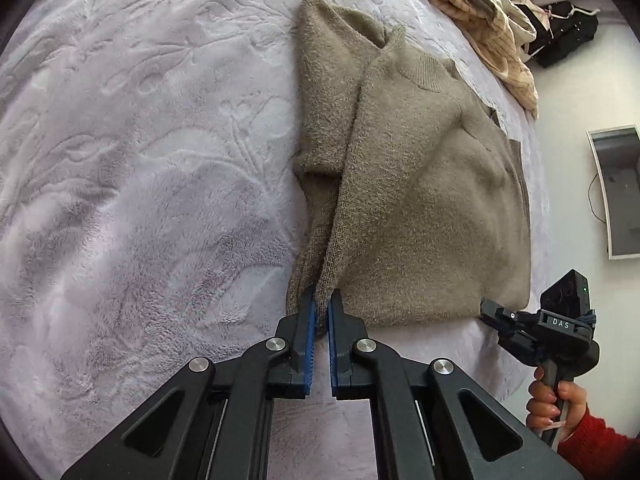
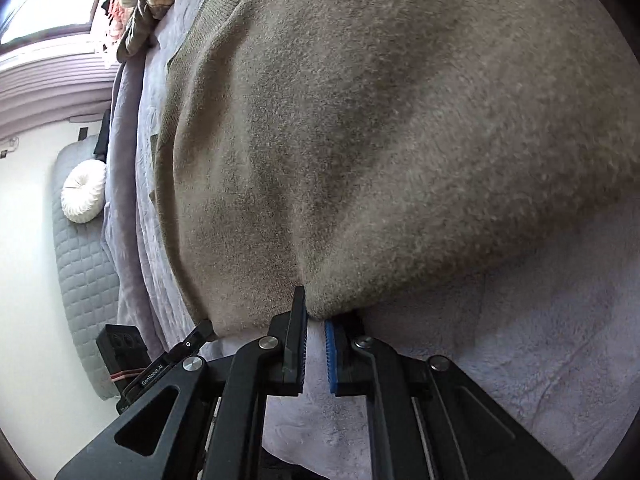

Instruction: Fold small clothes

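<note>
The taupe sweater lies on the pale fleece blanket, toward two o'clock. The left gripper is clamped on its near hem corner. The right gripper pinches the other hem corner.

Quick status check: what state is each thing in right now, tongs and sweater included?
Left tongs: shut on the sweater's hem corner.
Right tongs: shut on the sweater's hem edge.
Sweater: lying on the blanket, one sleeve folded beside the body, hem pinched at two points.
Blanket: spread flat under the sweater.
</note>
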A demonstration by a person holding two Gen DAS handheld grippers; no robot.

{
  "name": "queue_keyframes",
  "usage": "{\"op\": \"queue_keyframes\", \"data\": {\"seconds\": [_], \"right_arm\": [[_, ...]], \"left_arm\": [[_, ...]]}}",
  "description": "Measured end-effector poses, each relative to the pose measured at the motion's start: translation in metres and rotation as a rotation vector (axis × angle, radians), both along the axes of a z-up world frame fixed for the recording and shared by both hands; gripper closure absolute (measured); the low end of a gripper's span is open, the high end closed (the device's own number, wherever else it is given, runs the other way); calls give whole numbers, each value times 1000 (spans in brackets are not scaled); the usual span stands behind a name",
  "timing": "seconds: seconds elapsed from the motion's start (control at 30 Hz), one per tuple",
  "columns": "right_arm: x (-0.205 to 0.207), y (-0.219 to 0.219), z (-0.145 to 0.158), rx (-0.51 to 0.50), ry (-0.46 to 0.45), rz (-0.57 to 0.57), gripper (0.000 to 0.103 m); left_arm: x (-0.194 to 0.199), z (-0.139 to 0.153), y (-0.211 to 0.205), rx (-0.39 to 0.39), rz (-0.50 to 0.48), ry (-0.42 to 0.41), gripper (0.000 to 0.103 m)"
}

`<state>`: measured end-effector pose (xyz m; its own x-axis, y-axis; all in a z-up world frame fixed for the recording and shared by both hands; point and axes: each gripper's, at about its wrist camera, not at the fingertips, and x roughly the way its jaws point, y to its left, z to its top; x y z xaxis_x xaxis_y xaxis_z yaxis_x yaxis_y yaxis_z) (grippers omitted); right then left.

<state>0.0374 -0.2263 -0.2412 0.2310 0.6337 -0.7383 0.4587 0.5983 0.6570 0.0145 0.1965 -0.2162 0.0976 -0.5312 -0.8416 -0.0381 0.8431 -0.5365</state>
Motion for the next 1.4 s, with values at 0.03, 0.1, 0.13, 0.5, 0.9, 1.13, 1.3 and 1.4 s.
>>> {"op": "queue_keyframes", "data": {"seconds": [0.03, 0.1, 0.13, 0.5, 0.9, 1.13, 1.3, 1.4], "right_arm": [[0, -1, 2, -11, 0, 20, 95], [5, 0, 9, -35, 8, 70, 95], [6, 0, 13, -48, 12, 92, 95], [8, -48, 75, -311, -102, 114, 94], [13, -123, 35, -325, 5, 10, 101], [19, -105, 34, -388, -1, 78, 100], [16, -112, 29, -356, 1, 69, 99], [14, -114, 28, -349, 2, 66, 99]], "left_arm": [[-1, 6, -1, 48, -2, -18, 96], [-3, 16, -2, 146, -19, -56, 96], [-3, 21, -2, 199, -22, -67, 96], [15, 50, -67, 155, -126, -143, 96], [34, 24, -49, 212, -8, -67, 96], [101, 53, -86, 224, -68, -201, 96], [169, 39, -102, 262, -74, -198, 96], [189, 33, -107, 295, -88, -199, 96]]}}
